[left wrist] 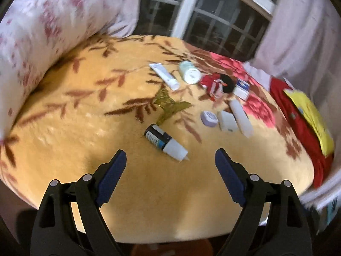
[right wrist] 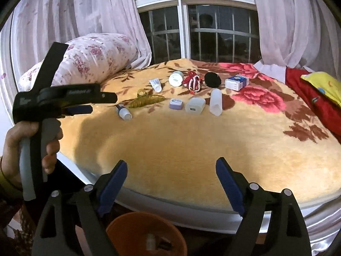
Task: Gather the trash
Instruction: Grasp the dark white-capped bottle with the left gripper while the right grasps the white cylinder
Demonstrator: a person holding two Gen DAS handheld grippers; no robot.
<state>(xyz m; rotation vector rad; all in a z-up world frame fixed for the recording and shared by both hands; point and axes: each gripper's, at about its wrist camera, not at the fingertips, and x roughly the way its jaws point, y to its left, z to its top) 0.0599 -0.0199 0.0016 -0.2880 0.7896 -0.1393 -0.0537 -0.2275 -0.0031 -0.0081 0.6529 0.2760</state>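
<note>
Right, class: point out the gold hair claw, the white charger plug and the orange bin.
gold hair claw [right wrist: 147, 101]: right wrist view, on its ribbed body.
white charger plug [right wrist: 195, 105]: right wrist view, on its front face.
orange bin [right wrist: 127, 224]: right wrist view, on its near rim.

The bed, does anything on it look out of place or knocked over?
Yes. A cluster of small items lies scattered on the yellow floral blanket: the dark dropper bottle lies on its side, as do the white tube and the green-and-white jar. Nothing looks spilled or broken. Both grippers are open and empty.
</note>
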